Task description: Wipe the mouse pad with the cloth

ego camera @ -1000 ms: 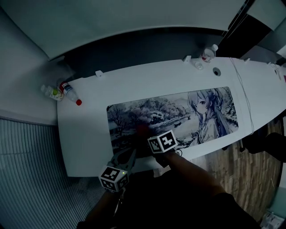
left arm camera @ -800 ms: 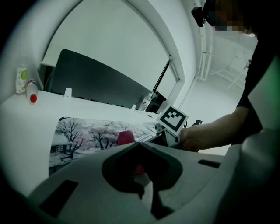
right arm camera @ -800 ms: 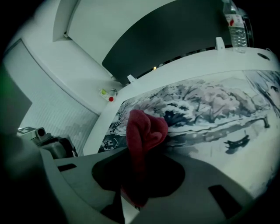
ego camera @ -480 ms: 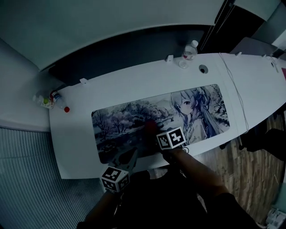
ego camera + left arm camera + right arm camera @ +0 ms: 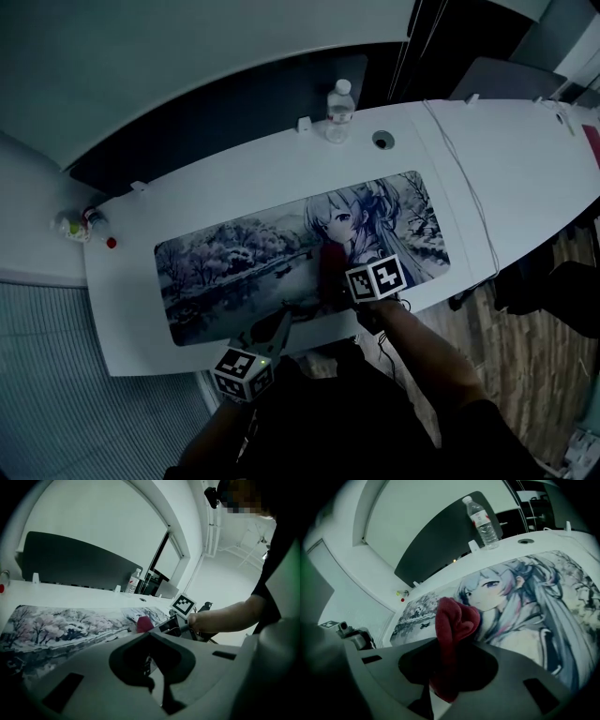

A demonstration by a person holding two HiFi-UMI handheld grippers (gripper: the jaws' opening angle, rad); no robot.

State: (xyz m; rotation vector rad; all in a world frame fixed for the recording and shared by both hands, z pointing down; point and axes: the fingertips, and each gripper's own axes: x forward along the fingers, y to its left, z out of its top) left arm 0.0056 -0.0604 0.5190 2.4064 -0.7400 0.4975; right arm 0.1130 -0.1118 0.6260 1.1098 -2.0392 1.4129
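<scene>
A long mouse pad [image 5: 234, 262] printed with a snowy landscape and an anime girl lies on the white desk [image 5: 525, 159]. My right gripper [image 5: 349, 281] is shut on a dark red cloth [image 5: 330, 267], which presses on the pad just below the girl's face. In the right gripper view the cloth [image 5: 455, 618] bulges out beyond the jaws of the right gripper [image 5: 449, 656], over the pad [image 5: 525, 602]. My left gripper [image 5: 274, 330] hovers at the desk's front edge, jaws shut and holding nothing. Seen from the left gripper [image 5: 151, 641], the cloth [image 5: 144, 624] is to the right.
A clear water bottle [image 5: 340, 101] stands at the desk's back edge beside a cable hole [image 5: 382, 140]. Two small bottles [image 5: 80, 227] lie at the far left end. A white cable [image 5: 469, 206] crosses the desk right of the pad. A dark partition runs behind.
My right gripper has slid the cloth rightward along the pad, from the landscape part to the girl. The left gripper has stayed at the front edge. The head view has shifted.
</scene>
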